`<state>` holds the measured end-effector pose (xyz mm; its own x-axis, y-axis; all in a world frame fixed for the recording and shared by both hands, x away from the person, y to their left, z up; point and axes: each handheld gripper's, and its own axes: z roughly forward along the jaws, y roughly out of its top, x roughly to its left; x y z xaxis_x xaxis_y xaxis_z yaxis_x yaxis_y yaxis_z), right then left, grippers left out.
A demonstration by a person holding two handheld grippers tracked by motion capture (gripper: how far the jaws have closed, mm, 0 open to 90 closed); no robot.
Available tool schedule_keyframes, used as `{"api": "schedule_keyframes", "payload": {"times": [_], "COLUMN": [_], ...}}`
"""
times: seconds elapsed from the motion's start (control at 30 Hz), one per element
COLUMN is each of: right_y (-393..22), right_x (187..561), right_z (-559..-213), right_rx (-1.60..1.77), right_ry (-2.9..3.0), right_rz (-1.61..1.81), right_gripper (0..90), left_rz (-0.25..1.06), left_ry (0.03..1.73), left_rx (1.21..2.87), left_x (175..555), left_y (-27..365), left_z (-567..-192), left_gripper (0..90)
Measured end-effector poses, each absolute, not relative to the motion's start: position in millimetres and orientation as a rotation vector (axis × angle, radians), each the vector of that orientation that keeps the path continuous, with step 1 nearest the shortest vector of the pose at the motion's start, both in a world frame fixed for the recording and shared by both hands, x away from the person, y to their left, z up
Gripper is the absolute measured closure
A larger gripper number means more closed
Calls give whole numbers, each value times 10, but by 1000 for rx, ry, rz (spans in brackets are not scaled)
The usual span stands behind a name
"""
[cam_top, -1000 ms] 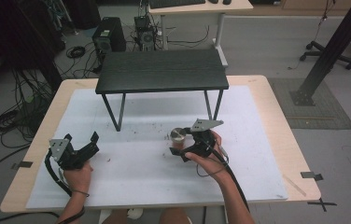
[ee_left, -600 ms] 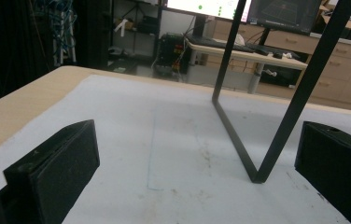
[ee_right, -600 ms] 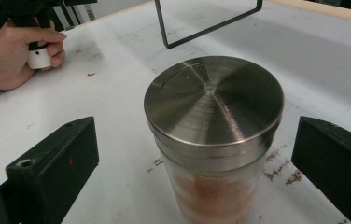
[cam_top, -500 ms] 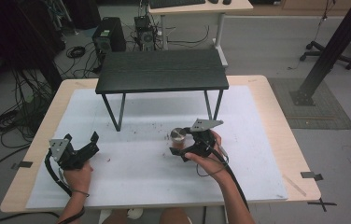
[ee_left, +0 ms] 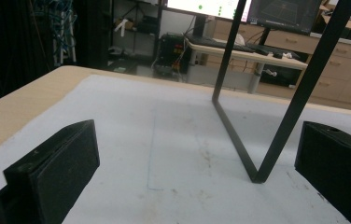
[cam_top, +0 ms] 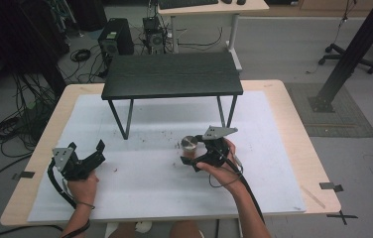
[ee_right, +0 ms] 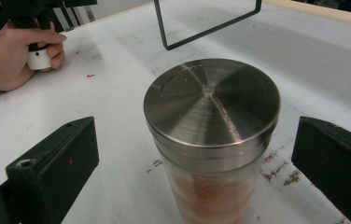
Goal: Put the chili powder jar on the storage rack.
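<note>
Jar [ee_right: 211,140] standing upright on the white mat [cam_top: 150,198], just in front of the small black table [cam_top: 172,74], near its right legs. Clear body, brushed steel lid [ee_right: 211,100], reddish powder inside filling the lower part. Probably glass or hard plastic, so stiff and smooth, likely a bit slippery, and not heavy judging by the fill. Best bet looks like squeezing the body just under the lid rim, where the lip would stop a slip; grabbing the lid alone risks popping it off.

Right gripper [cam_top: 199,151] around it, jaws wide on either side, not touching. Left gripper [cam_top: 88,153] well apart at the left, jaws wide too, holding nothing. Reddish specks scattered on the mat near the jar.
</note>
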<state>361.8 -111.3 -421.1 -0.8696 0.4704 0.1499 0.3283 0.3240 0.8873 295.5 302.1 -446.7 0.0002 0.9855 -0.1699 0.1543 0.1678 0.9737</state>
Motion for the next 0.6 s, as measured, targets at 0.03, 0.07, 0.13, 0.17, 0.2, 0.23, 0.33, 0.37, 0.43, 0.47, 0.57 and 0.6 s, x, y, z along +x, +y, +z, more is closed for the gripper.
{"api": "schedule_keyframes", "payload": {"times": [0.03,0.07,0.13,0.17,0.2,0.23,0.33,0.37,0.43,0.47,0.57,0.6], "right_y": [-1113,-1114,-1115,-1116,-1116,-1116,-1116,-1116,-1118,-1118,-1120,-1120], "right_x": [3618,3618,3618,3619,3618,3618,3617,3616,3617,3616,3615,3615], "right_z": [-4211,-4210,-4211,-4211,-4210,-4210,-4208,-4208,-4207,-4207,-4204,-4203], "right_rx": [742,742,742,744,743,743,742,742,741,742,738,738], "right_ry": [2443,2443,2443,2442,2442,2442,2442,2443,2443,2442,2442,2442], "right_rz": [1587,1587,1586,1587,1587,1587,1588,1586,1586,1587,1587,1587], "right_gripper": [4,4,4,4,4,4,4,4,4,4,4,4], "left_rz": [996,996,996,996,996,996,997,996,997,997,997,997], "left_ry": [1386,1387,1386,1386,1385,1385,1386,1386,1386,1386,1386,1386], "left_rx": [1198,1198,1198,1198,1199,1199,1199,1199,1199,1199,1199,1199], "left_x": [2956,2956,2956,2956,2955,2955,2956,2956,2957,2957,2956,2956], "left_y": [3020,3020,3020,3019,3019,3019,3019,3019,3018,3018,3018,3018], "left_z": [-4467,-4467,-4467,-4467,-4467,-4467,-4467,-4467,-4467,-4467,-4467,-4467], "left_gripper": [2,2,2,2,2,2,2,2,2,2,2,2]}}
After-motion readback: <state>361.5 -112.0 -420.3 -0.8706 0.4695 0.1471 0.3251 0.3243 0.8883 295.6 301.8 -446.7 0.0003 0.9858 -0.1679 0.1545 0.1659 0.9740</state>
